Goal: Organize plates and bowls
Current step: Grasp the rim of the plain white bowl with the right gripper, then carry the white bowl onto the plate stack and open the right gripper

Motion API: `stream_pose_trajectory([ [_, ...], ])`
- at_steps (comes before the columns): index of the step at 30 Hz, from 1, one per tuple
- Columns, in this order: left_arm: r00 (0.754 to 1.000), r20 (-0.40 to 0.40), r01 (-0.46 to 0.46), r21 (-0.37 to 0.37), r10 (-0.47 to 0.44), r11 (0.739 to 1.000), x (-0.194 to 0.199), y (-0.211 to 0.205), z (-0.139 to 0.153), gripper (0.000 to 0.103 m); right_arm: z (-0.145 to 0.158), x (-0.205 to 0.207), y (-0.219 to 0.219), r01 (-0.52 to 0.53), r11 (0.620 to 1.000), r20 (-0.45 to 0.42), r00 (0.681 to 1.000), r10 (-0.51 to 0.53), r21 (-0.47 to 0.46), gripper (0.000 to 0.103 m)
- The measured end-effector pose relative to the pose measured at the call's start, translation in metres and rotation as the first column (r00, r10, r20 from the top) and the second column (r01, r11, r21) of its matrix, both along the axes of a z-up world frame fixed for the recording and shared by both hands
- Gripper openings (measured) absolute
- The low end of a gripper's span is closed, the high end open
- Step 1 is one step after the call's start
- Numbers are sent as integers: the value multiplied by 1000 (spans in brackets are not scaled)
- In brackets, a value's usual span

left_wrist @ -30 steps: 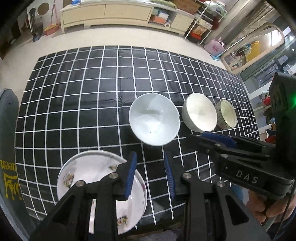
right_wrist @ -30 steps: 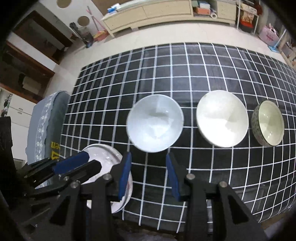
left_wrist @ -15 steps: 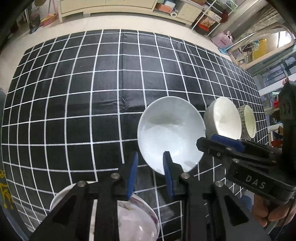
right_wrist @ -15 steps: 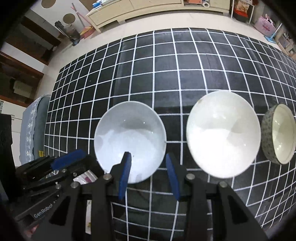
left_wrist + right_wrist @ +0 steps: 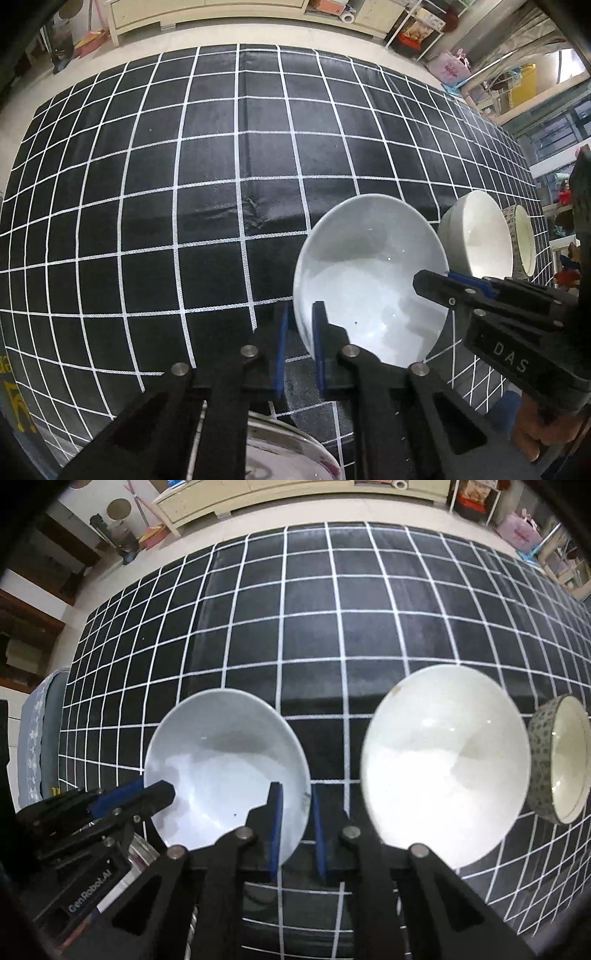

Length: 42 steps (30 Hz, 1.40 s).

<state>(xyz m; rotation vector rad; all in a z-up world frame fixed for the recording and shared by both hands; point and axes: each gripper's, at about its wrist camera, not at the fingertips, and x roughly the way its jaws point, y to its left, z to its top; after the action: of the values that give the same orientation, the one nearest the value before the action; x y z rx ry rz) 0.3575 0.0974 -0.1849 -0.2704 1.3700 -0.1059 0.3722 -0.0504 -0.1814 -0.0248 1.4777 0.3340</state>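
Both tools have just been closing: left tool (image 5: 298, 343) and right tool (image 5: 295, 827) pinch opposite rims of the pale blue bowl (image 5: 369, 280). Open bench (image 5: 184, 166) lies beyond. Only the right view shows the white bowl (image 5: 443, 760) whole.

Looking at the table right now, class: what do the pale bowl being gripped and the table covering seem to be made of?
Pale bowl: probably glazed ceramic or porcelain; smooth, with glossy highlights. Table covering: likely woven cloth, matte black with a white grid; creases and weave show.

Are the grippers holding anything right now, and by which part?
Both hold the pale blue bowl by its rim: left gripper on its left edge, right gripper on its right edge, one finger inside, one outside.
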Motion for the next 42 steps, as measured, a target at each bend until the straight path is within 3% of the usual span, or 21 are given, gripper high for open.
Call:
stream_pose_trajectory([
  [2,1000,5,7,8,-7,1000,-2,-2,0,8,-1,0,1,-5,1000,13,1000,6,-22,10],
  [12,1000,-10,27,34,-27,999,-24,-17,1,7,4,-28,-20,-30,998,13,999,31,-54,9],
  [32,999,-22,35,51,-34,998,-142,-70,0,8,19,-145,-114,-43,997,0,999,43,-62,9],
  [42,999,-22,42,60,-41,997,-154,-86,0,8,24,-167,-134,-43,997,3,999,43,-66,9],
])
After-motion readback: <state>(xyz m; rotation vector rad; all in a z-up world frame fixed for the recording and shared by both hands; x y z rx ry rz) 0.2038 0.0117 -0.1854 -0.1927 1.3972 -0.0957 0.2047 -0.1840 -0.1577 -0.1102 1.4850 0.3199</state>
